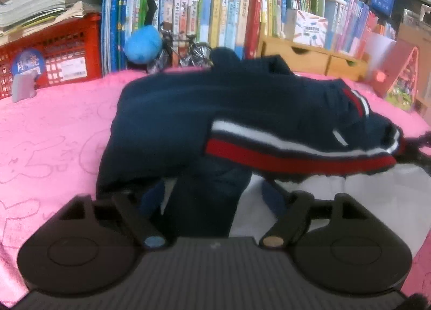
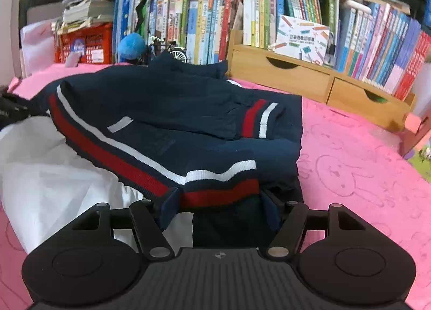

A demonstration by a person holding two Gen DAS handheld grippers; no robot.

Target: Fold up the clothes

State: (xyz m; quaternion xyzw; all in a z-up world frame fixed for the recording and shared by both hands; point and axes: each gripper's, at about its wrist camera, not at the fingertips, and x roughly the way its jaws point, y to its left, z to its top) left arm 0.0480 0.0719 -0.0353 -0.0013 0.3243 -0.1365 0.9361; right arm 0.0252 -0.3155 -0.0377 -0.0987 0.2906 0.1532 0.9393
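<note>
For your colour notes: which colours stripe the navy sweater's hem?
Red and white on the sweater, clearest in the right wrist view.

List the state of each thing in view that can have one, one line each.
Navy jacket: partly folded, near hem raised off the pink cover.
White lining: exposed under the raised hem.
Left gripper: open, fabric between its fingers.
Right gripper: open, striped hem between its fingers.
Wooden drawers: both closed.
Red crate: upright, papers stacked on top.
Pink cover: spread flat.
</note>
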